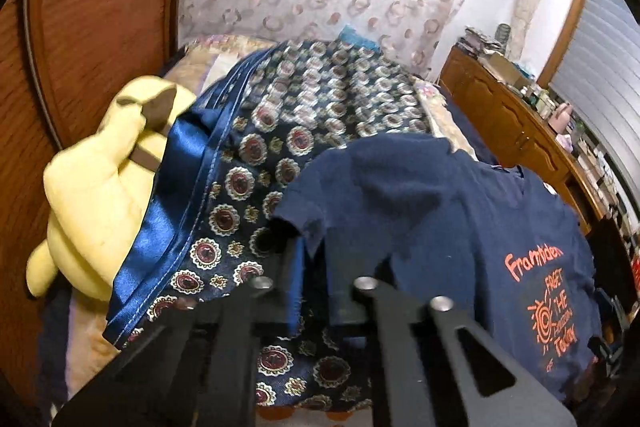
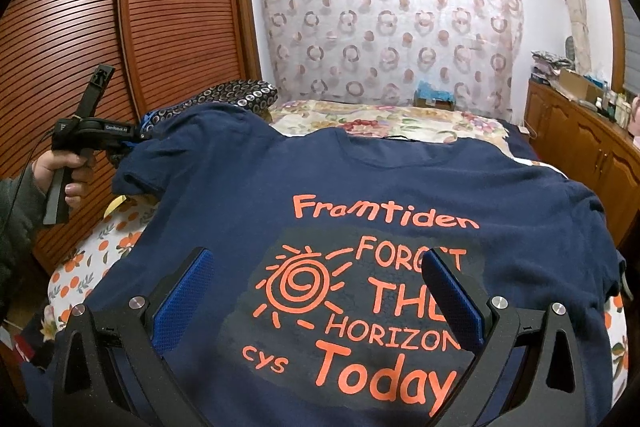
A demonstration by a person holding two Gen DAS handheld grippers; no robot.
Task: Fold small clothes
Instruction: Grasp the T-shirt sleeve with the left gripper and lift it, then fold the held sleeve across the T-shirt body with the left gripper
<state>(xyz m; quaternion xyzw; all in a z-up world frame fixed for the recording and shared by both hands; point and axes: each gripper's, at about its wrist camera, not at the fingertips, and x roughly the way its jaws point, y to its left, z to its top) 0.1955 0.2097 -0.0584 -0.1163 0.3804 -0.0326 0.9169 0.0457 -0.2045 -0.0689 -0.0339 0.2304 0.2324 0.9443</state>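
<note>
A navy T-shirt (image 2: 248, 187) with orange print lies spread face up on the bed, collar at the far side. My left gripper (image 1: 310, 251) is shut on the edge of its left sleeve (image 1: 308, 223) and holds it slightly lifted. In the right wrist view the left gripper (image 2: 120, 147) shows at the far left, held by a hand. My right gripper (image 2: 320, 291) is wide open just above the printed chest of the shirt, its blue pads (image 2: 184, 291) on either side of the print, holding nothing.
A dark patterned quilt (image 1: 288, 115) with a blue satin edge is heaped behind the sleeve, next to a yellow plush toy (image 1: 92, 195). A wooden wardrobe (image 2: 80, 27) stands left of the bed, a wooden cabinet (image 2: 580, 139) with clutter to the right. A flowered sheet (image 2: 380, 119) covers the bed.
</note>
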